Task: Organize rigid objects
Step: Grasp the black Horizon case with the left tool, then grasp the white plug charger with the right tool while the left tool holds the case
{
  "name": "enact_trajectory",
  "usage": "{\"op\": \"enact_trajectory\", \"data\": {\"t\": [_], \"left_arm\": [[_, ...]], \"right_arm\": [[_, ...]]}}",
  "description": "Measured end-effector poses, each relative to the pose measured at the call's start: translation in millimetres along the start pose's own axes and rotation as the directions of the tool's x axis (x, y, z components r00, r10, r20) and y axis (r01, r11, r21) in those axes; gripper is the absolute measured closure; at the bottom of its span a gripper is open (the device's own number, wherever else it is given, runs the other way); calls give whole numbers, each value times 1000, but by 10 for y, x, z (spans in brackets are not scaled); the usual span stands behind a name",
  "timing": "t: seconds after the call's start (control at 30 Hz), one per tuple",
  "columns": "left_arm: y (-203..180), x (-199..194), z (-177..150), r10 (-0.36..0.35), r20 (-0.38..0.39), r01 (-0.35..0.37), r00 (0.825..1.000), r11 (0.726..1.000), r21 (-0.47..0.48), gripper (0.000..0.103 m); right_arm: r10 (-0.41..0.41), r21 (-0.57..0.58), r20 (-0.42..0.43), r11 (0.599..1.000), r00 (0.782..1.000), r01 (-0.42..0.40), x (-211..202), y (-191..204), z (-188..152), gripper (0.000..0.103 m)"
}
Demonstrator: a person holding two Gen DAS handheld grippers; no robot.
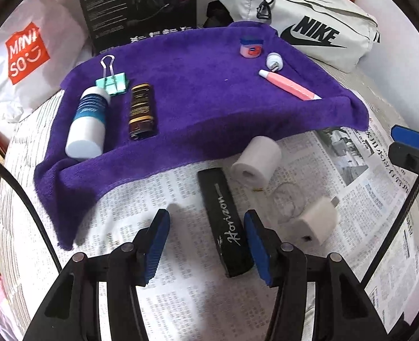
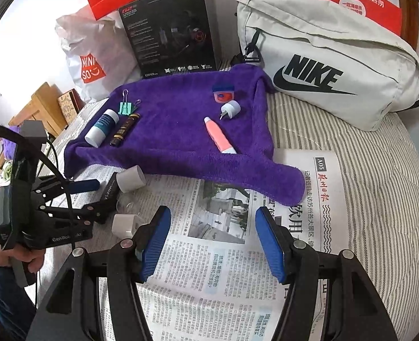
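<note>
The black case (image 1: 228,224) marked "Horizon" is lying on the newspaper (image 1: 181,298) between the fingers of the left gripper (image 1: 206,244), whose jaws are standing apart around it, the right pad close beside it though contact cannot be told. Just beyond it, still off the towel, are lying a white roll (image 1: 256,163), a white charger cube (image 1: 316,223) and a faint clear round thing too hard to make out. The purple towel (image 1: 195,91) is already carrying two groups: a white bottle (image 1: 87,123), a green binder clip (image 1: 113,83) and a brown bottle (image 1: 142,110) on one side, a small jar (image 1: 251,47), a white plug (image 1: 274,61) and a pink tube (image 1: 287,85) on the other. Roughly half the sorting seems done. The right gripper (image 2: 213,241) is hovering empty over the newspaper, jaws apart. Everything is resting on a striped bed (image 2: 379,184), with bags and a box behind.
</note>
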State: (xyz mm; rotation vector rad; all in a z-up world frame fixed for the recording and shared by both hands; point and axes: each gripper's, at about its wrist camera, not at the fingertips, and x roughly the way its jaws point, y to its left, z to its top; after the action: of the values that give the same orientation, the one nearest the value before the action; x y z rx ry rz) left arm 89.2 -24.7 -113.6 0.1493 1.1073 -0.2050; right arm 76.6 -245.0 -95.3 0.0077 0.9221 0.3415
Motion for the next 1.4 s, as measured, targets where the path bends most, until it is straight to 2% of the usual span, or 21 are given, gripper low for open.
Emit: {"op": "enact_trajectory", "data": {"t": [0.13,0.2,0.3,0.33,0.37,0.6,0.9,1.4], "left_arm": [[53,10,10,13,5,-13,1000,1000,-10,49],[39,23,31,5,16,-5,1000,1000,-3,52],[-3,31,61,-11,29,10,1000,1000,24,66],[-11,22,64,-23,29,22,999,999,30,77],[-14,19,62,-28,28,27,999,999,29,81],[-26,0,19,-16,35,15,999,999,37,79],[58,-41,-53,-15,39,14,999,1000,26,80],[420,-159,-284,24,57,-19,998,996,-82,80]], "right_arm": [[-1,-5,-11,1000,1000,1,34,17,-1,41],[0,-9,-16,1000,1000,0,50,31,-3,41],[-4,-24,-24,1000,1000,3,80,63,-10,42],[-7,-29,-28,1000,1000,6,92,69,-14,42],[-10,-32,-31,999,999,9,98,73,-16,42],[5,-39,-45,999,999,-7,149,96,-45,42],[49,-83,-74,995,996,-55,264,322,-85,42],[86,-144,-107,984,991,-101,355,702,-163,42]]}}
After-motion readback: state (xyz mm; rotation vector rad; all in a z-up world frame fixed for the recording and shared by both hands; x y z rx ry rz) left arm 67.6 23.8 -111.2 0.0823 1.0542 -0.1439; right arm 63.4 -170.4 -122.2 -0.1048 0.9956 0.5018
